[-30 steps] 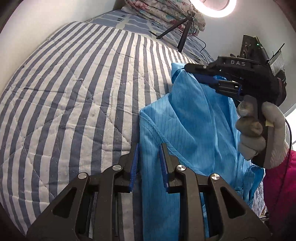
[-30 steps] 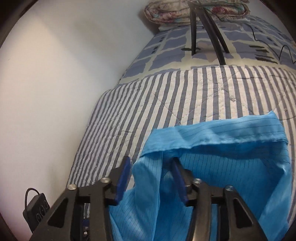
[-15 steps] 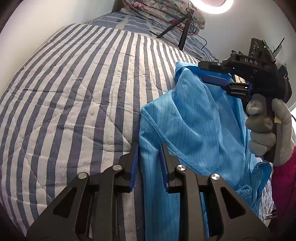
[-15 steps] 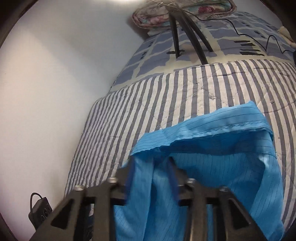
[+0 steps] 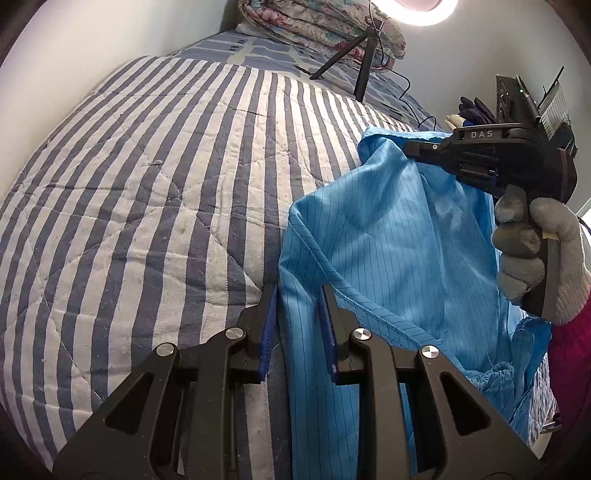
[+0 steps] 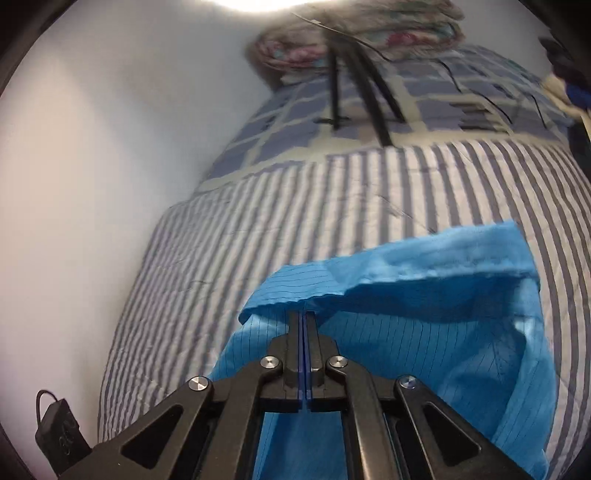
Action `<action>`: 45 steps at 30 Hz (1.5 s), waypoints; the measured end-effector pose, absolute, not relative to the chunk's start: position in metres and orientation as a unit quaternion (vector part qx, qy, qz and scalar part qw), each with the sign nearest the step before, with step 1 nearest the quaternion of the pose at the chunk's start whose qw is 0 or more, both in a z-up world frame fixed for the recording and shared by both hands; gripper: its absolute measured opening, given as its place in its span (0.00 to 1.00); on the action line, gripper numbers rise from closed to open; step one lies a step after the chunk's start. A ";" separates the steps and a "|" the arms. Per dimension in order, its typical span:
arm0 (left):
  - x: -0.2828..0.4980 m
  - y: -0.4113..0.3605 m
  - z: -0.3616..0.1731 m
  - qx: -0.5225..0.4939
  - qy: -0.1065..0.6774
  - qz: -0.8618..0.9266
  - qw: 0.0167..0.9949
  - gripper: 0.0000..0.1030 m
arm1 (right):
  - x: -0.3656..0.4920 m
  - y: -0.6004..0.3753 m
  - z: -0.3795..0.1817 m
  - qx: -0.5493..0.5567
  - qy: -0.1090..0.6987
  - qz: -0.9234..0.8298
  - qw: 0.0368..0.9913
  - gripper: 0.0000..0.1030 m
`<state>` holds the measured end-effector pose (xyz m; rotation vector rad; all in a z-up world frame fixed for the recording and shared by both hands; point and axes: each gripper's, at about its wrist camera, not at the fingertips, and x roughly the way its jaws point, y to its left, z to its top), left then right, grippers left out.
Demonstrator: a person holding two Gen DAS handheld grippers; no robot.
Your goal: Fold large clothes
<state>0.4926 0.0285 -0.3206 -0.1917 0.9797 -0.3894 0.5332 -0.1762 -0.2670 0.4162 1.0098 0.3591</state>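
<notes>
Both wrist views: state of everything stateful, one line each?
blue garment: lifted off the bed at its top edge, hanging unfolded, lower part bunched.
right gripper: shut on the garment's edge after just closing.
left gripper: partly closed, garment edge between its fingers; firm pinch cannot be told.
ring light: on.
striped quilt: spread flat on the bed.
floral blanket: folded at the head.

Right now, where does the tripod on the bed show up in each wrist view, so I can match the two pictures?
Left wrist view: the tripod stands at top centre-right, under the ring light, in front of the folded floral quilt.
Right wrist view: the tripod shows at top centre, blurred, legs on the checked bedding.
Shared landmark: the blue garment on the striped bedspread, below the tripod in both.
</notes>
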 end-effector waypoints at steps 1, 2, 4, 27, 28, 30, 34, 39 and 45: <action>0.493 0.029 -0.320 -0.091 0.468 -0.187 0.859 0.21 | 0.534 -0.178 -0.268 0.208 0.480 0.186 0.832 0.03; 0.494 0.030 -0.320 -0.090 0.470 -0.189 0.858 0.21 | 0.533 -0.181 -0.266 0.222 0.486 0.211 0.819 0.04; 0.496 0.031 -0.317 -0.090 0.477 -0.193 0.852 0.21 | 0.524 -0.189 -0.253 0.223 0.484 0.233 0.813 0.32; 0.615 -0.031 -0.298 -0.173 0.532 -0.232 0.796 0.60 | 0.498 -0.290 -0.286 0.193 0.488 0.244 0.816 0.33; 0.617 -0.034 -0.301 -0.180 0.533 -0.231 0.794 0.60 | 0.499 -0.283 -0.286 0.185 0.490 0.241 0.817 0.27; 0.618 -0.039 -0.305 -0.190 0.530 -0.232 0.793 0.48 | 0.500 -0.273 -0.285 0.170 0.491 0.243 0.819 0.17; 0.613 -0.047 -0.303 -0.172 0.522 -0.228 0.803 0.03 | 0.493 -0.258 -0.270 0.131 0.482 0.235 0.834 0.05; 0.598 -0.041 -0.280 -0.178 0.494 -0.234 0.818 0.00 | 0.475 -0.261 -0.241 0.127 0.460 0.230 0.848 0.02; 0.558 -0.032 -0.232 -0.155 0.454 -0.249 0.841 0.00 | 0.443 -0.264 -0.196 0.124 0.431 0.244 0.860 0.01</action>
